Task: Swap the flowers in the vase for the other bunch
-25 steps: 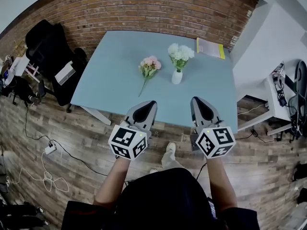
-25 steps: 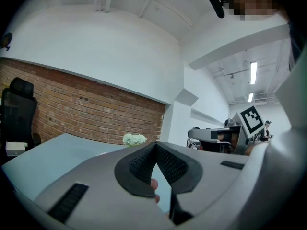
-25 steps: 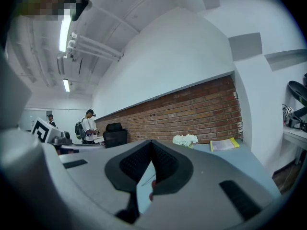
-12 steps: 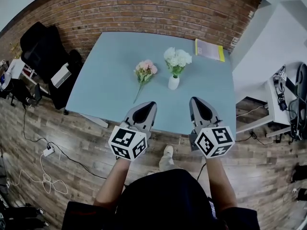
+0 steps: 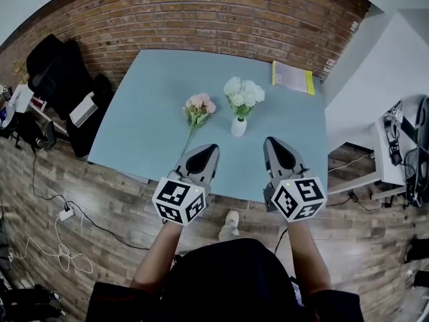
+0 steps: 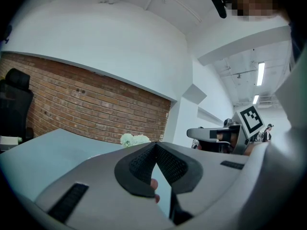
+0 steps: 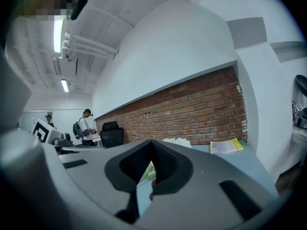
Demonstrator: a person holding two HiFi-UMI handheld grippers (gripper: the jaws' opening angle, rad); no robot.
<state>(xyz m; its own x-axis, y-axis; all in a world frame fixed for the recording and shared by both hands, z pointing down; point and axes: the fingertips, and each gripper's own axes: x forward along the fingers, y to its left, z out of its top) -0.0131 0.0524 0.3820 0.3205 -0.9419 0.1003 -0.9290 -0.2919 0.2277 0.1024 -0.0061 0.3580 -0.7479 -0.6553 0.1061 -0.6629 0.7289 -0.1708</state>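
Jaws pressed together on nothing, the left gripper [image 5: 208, 147] and right gripper [image 5: 271, 143] hover lower centre, seemingly approaching the vase [image 5: 238, 127] and pink bunch [image 5: 200, 105].

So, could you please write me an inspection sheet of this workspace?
Surface: light blue table, no spills seen.
Job's things: white flowers standing in white vase; pink bunch lying left of it.
Clutter: yellow booklet at far right corner.
Grippers: left gripper and right gripper shut, empty, over near edge.
Cables: white cable and power strip on floor, left.
Surroundings: brick wall, black chair, wooden floor.
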